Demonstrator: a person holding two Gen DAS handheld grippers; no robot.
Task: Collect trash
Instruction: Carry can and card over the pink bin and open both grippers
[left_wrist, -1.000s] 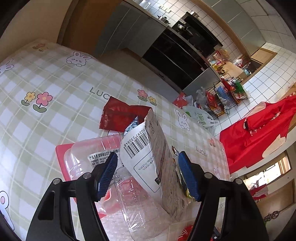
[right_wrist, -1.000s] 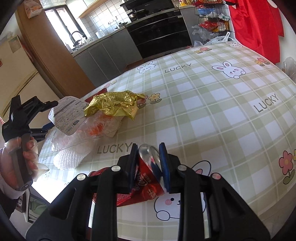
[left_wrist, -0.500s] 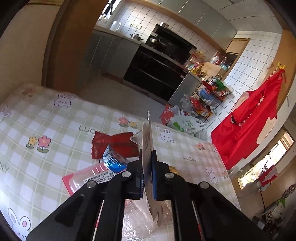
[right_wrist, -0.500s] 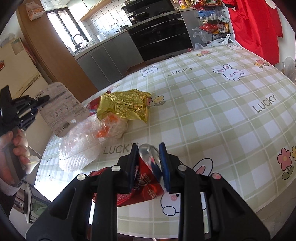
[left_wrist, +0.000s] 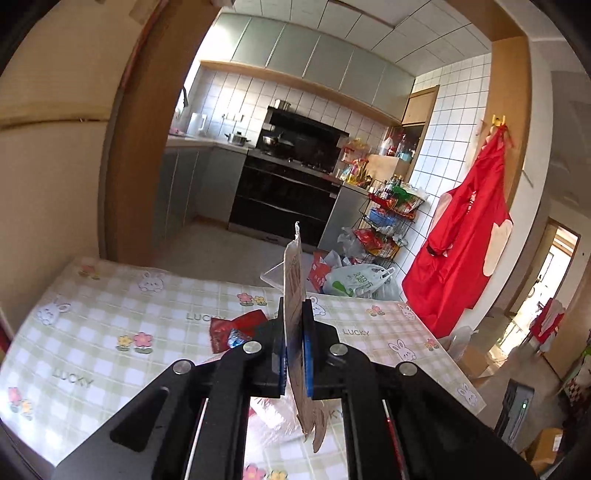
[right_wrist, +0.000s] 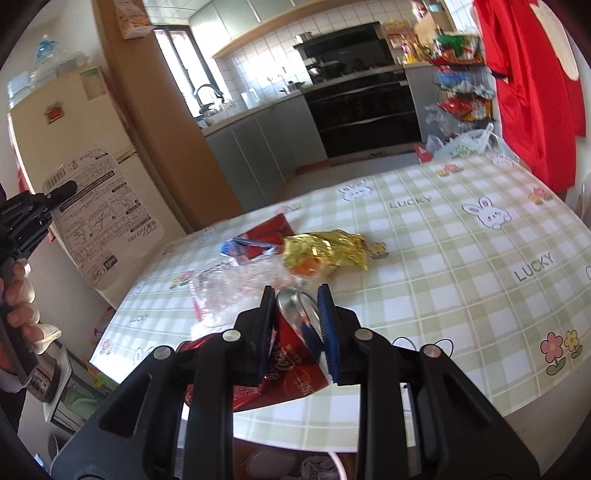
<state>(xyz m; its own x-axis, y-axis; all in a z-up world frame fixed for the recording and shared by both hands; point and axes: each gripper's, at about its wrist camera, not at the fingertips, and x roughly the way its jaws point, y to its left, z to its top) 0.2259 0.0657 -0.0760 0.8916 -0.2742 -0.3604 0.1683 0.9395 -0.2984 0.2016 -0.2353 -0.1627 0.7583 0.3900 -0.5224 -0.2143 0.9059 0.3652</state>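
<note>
My left gripper (left_wrist: 294, 328) is shut on a flat white paper package (left_wrist: 294, 280), held edge-on and lifted well above the table; from the right wrist view the package (right_wrist: 98, 218) hangs in the air at far left. My right gripper (right_wrist: 297, 306) is shut on a crushed red cola can (right_wrist: 295, 350), held above the table's near edge. On the table lie a gold foil wrapper (right_wrist: 325, 251), a red wrapper (right_wrist: 269, 230), a blue-and-white wrapper (right_wrist: 236, 248) and crumpled clear plastic (right_wrist: 236, 288).
The table has a green checked cloth (right_wrist: 461, 280) with rabbits and flowers. A fridge (right_wrist: 44, 140) stands at left. Kitchen cabinets and an oven (left_wrist: 284, 195) lie beyond. Shopping bags (left_wrist: 354, 280) and a wire rack (left_wrist: 388, 221) stand by a hanging red apron (left_wrist: 465, 251).
My left gripper closed on the paper package and lifted it up off the trash pile. My right gripper kept its hold on the can and rose slightly.
</note>
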